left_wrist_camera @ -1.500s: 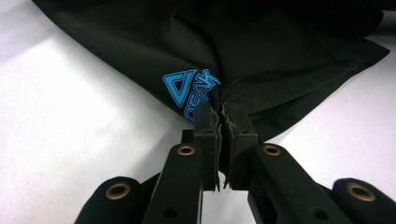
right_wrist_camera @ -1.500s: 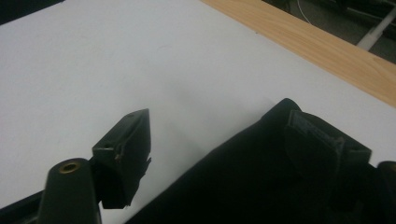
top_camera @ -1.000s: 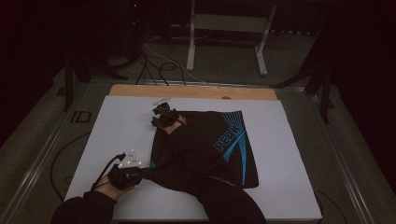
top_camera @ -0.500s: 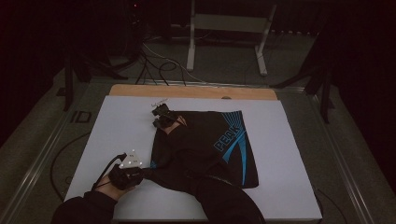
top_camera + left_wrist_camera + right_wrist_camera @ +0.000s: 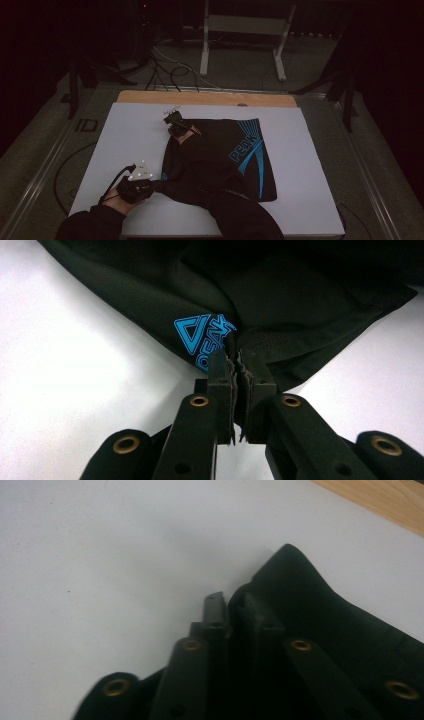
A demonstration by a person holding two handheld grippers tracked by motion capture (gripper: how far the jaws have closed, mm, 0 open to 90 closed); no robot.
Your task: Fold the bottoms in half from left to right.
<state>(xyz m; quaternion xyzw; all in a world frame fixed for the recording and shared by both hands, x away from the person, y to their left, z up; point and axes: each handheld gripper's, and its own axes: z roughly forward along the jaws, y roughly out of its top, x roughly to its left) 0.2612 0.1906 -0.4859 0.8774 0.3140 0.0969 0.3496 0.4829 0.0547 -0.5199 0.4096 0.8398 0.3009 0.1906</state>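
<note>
Cables (image 5: 165, 67) snake across the dim floor behind the table, beside a white metal stand (image 5: 242, 30), and a strip of bare wood (image 5: 210, 98) runs along the far edge of the white table top (image 5: 310, 165). Nothing stands between the grippers and their work; the white surface around them is open on all sides.

On to the garment: a black shirt (image 5: 220, 155) with blue PEAK lettering lies spread right of the middle of the white sheet, its print facing up toward the right side. The person's sleeves come in from the bottom of the high view, one crossing over the cloth.

Left gripper (image 5: 137, 187) sits at the near left corner of the shirt, and its own view shows the jaws pressed together with a fold of dark fabric (image 5: 280, 315) pinched between the pads, a small blue logo (image 5: 202, 337) just past the tips.

Right gripper (image 5: 176, 122) is up at the far left corner of the shirt. Its jaws have just been closing, and in the right gripper view they stand nearly together with the black hem (image 5: 310, 605) bunched between them and against the right-hand jaw, the cloth rising off the white surface there. Both corners on the shirt's left side are in the claws.
</note>
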